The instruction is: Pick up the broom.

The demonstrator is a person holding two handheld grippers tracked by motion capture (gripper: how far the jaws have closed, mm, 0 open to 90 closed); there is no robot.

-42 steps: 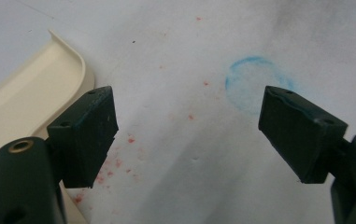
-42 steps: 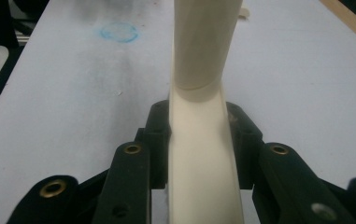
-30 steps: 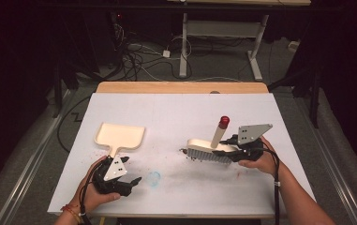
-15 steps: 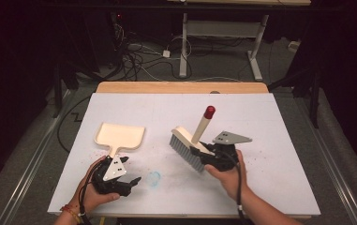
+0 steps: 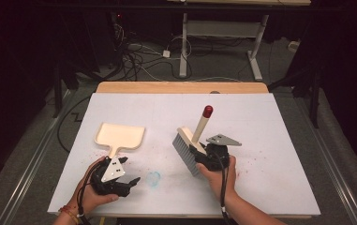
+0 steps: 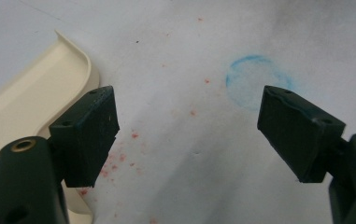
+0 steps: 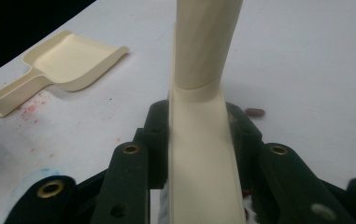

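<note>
A cream hand brush (image 5: 192, 140) with grey bristles and a red-tipped handle is held tilted above the white table by my right gripper (image 5: 203, 154), whose jaws are shut on its back. In the right gripper view the brush (image 7: 199, 140) runs up between the two jaws. A cream dustpan (image 5: 119, 136) lies flat at the left, also seen as the dustpan (image 7: 68, 63) and the dustpan (image 6: 31, 107). My left gripper (image 5: 128, 183) rests near the front edge just below the dustpan's handle, open with nothing between its fingers (image 6: 84, 133). A small dark bean (image 7: 255, 112) lies beside the brush.
A blue chalk ring (image 5: 153, 178) is drawn on the white table (image 5: 270, 122) between the grippers; the ring (image 6: 255, 79) also lies ahead of the left jaws. Red specks are scattered around it. A wooden strip (image 5: 181, 87) borders the far edge.
My right gripper has carried the brush leftward and slightly down toward the table's middle, turning it so the bristles face left. The left gripper and dustpan have stayed put.
</note>
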